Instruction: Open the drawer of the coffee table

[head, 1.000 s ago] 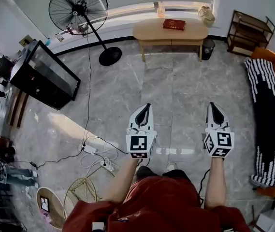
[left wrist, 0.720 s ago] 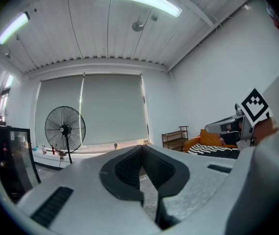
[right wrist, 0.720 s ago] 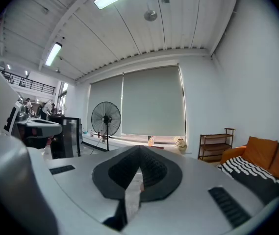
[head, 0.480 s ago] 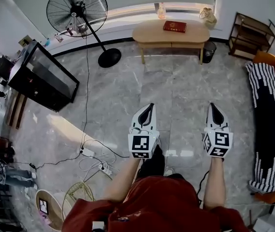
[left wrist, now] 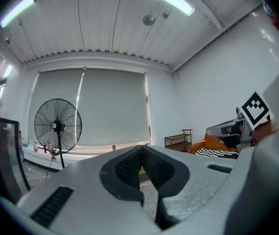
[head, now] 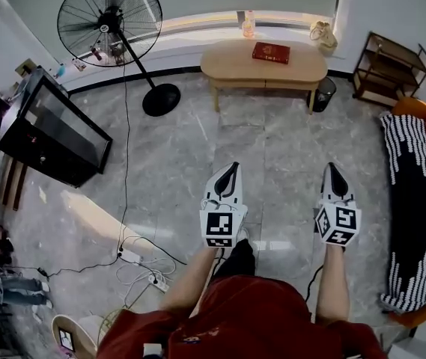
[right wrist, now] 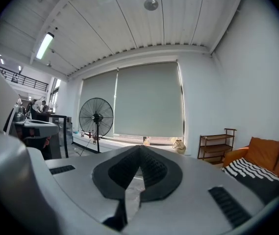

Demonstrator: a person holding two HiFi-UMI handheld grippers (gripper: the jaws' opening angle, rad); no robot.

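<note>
The oval wooden coffee table (head: 263,62) stands at the far wall by the window, with a red book (head: 271,52) on top; its drawer front faces me and looks closed. My left gripper (head: 232,166) and right gripper (head: 332,166) are held out side by side over the marble floor, far short of the table. Both are shut with nothing between the jaws. In the left gripper view the left gripper (left wrist: 141,147) has its tips meeting, and the right gripper (right wrist: 139,147) shows the same in its own view. The table is mostly hidden behind the jaws there.
A standing fan (head: 109,22) with a round base is at the table's left. A black glass cabinet (head: 52,129) lies to the left, cables and a power strip (head: 134,260) near my feet. An orange sofa with a striped blanket (head: 415,200) is at right, a shelf (head: 388,69) and bin (head: 323,94) beyond.
Both grippers and the person have moved forward across the floor toward the coffee table, which now sits larger and nearer. The jaws stayed shut.
</note>
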